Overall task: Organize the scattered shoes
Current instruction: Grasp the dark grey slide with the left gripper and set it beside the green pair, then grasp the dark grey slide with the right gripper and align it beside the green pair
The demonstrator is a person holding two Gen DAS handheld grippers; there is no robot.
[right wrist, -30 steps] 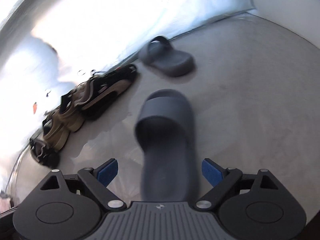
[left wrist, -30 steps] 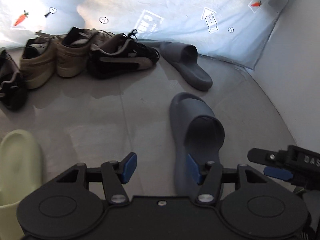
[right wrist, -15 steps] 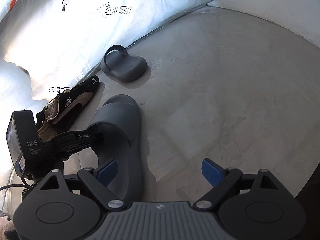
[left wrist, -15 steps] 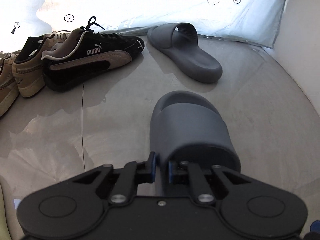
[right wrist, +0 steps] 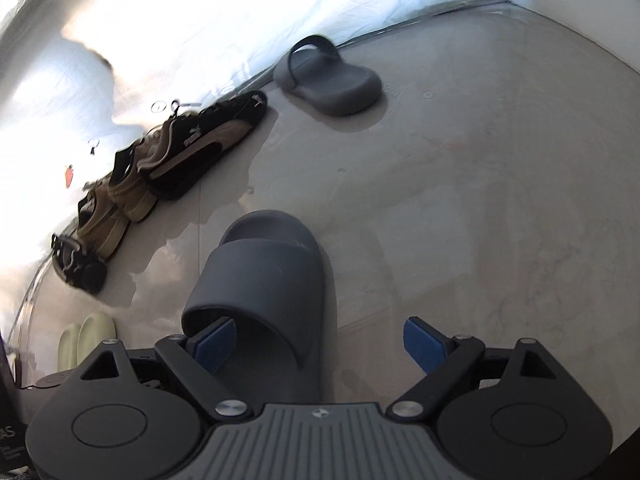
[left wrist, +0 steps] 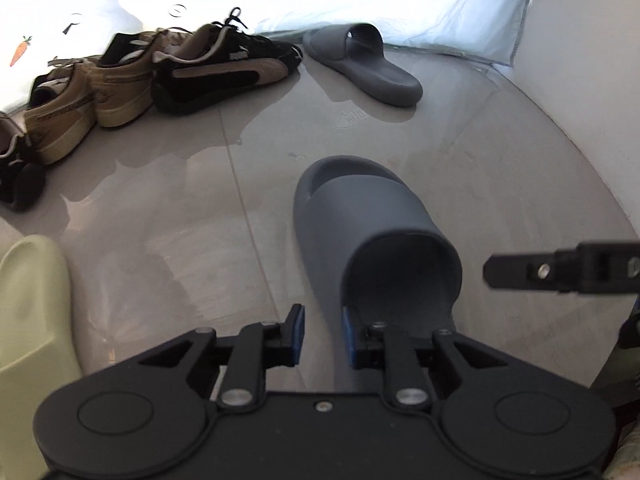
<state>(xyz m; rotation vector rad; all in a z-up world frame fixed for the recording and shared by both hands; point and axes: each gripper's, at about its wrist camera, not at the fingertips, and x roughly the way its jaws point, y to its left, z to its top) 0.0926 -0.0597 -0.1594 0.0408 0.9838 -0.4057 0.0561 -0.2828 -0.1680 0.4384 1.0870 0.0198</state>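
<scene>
A dark grey slide (left wrist: 372, 216) lies on the glossy floor, toe pointing away. My left gripper (left wrist: 322, 334) is slightly open, its pads astride the slide's left wall by the strap opening. A thin gap of floor shows beside the left pad. In the right wrist view the same slide (right wrist: 264, 268) sits between the fingers of my wide-open right gripper (right wrist: 318, 340), whose left fingertip is at the strap mouth. The matching grey slide (left wrist: 360, 64) rests farther off by the sheet. One finger of the right gripper (left wrist: 540, 272) shows right of the slide.
A black-and-tan sneaker (left wrist: 224, 76) and tan sneakers (left wrist: 120, 88) stand in a row at the far left along a pale printed sheet (left wrist: 440, 8). A pale green slide (left wrist: 32, 304) lies near left. A white wall (left wrist: 580, 80) bounds the right.
My left gripper closed on the slide's left wall half a second ago and has since loosened. The right gripper swung back over the slide and now straddles it.
</scene>
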